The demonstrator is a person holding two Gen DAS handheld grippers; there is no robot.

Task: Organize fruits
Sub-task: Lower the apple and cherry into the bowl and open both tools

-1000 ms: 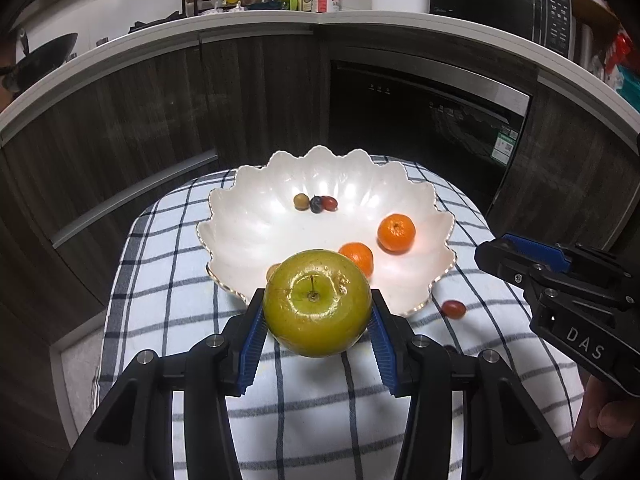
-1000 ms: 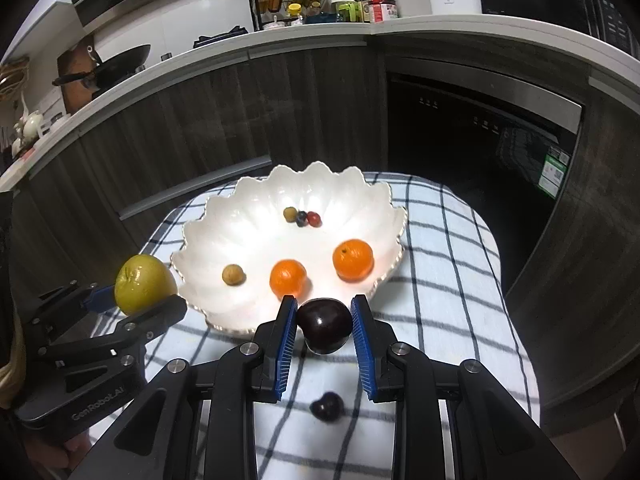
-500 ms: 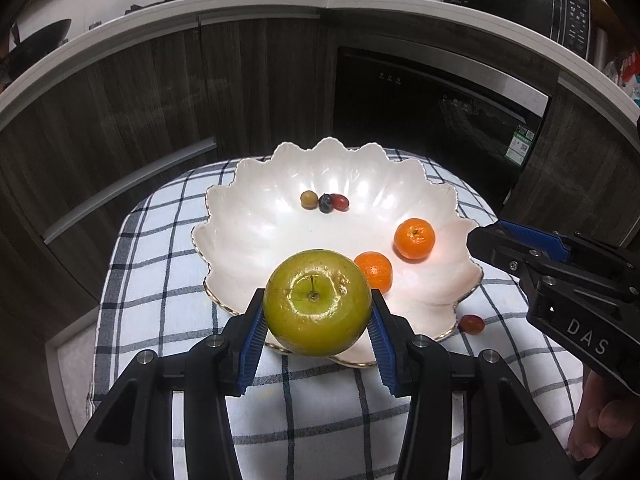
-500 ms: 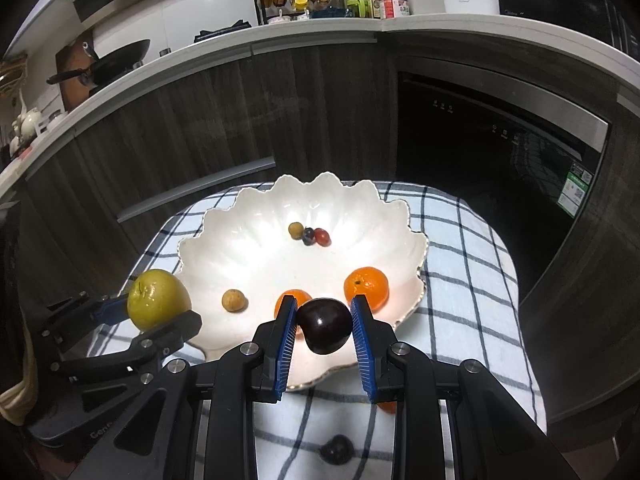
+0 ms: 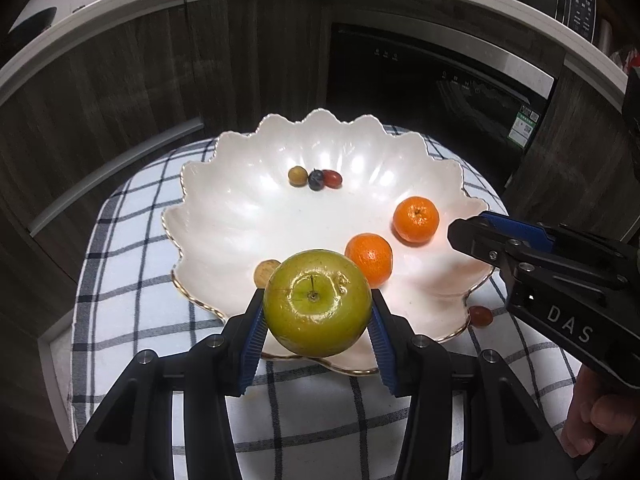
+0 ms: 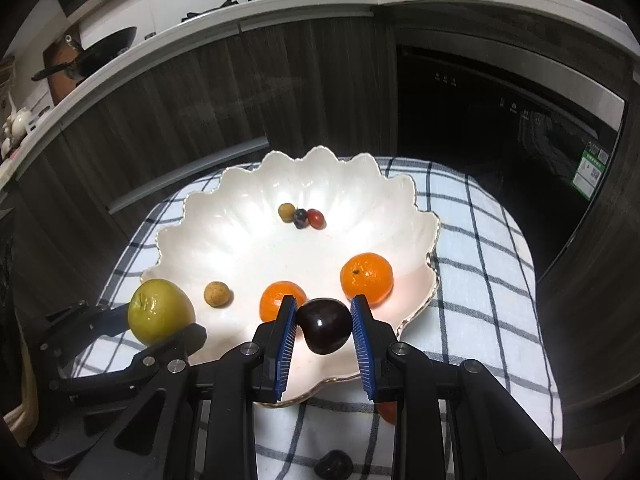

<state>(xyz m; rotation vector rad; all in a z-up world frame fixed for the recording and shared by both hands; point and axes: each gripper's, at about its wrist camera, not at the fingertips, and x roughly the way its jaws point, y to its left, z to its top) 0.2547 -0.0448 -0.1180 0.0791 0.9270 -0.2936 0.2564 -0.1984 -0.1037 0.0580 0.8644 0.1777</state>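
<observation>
A round green apple is clamped between the blue ribbed pads of the left gripper and is held over the near left rim of the scalloped white porcelain bowl with a gilt edge, evidently so that it can be set down inside. A glossy dark purple plum is pinched the same way in the right gripper, above the near rim.

Inside the bowl are counted two orange mandarins, one small tan round fruit, and a far cluster of three small fruits: one olive, one dark blue, one red.

Left on the blue-checked white cloth are one red grape by the near right rim and, nearer, one dark fruit, possibly a second plum.
</observation>
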